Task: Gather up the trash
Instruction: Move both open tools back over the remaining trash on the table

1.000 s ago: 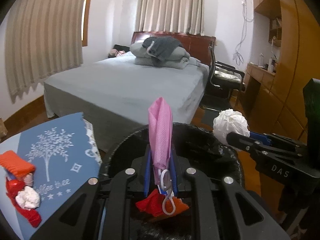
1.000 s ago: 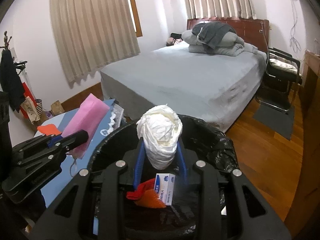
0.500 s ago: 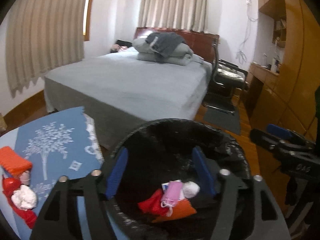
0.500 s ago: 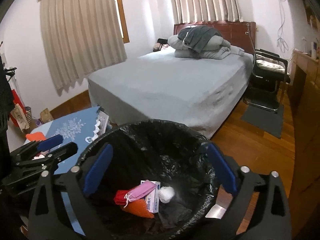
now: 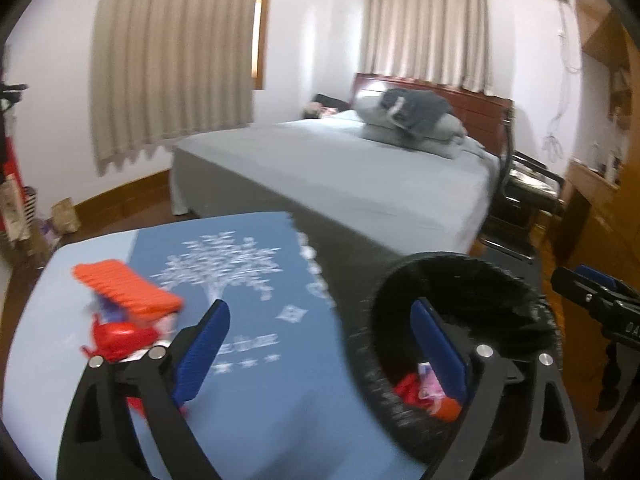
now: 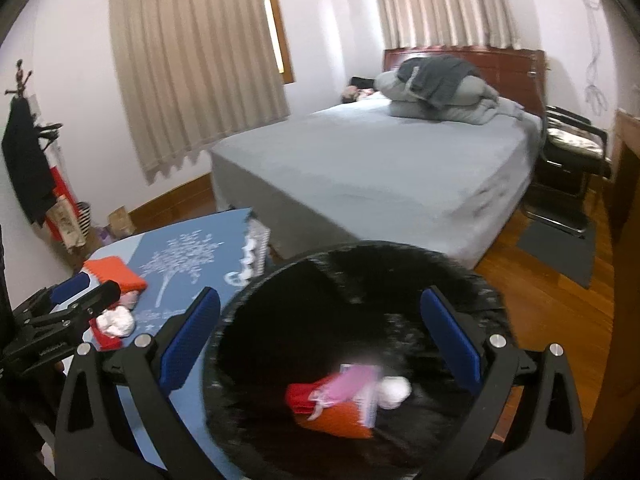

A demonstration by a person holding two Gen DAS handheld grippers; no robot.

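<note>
Our left claw (image 5: 320, 344), empty and opening, was nearer the orange wrapper (image 5: 126, 290) at the worktop's (image 5: 280, 420) left edge; our right claw (image 6: 320, 340) gaped empty over the bin (image 6: 360, 256).

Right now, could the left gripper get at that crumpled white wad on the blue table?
Probably yes. The left gripper, its jaws opening and empty, points over the blue table. The white wad lies just beside it among red and orange scraps, with nothing covering it from above.
</note>
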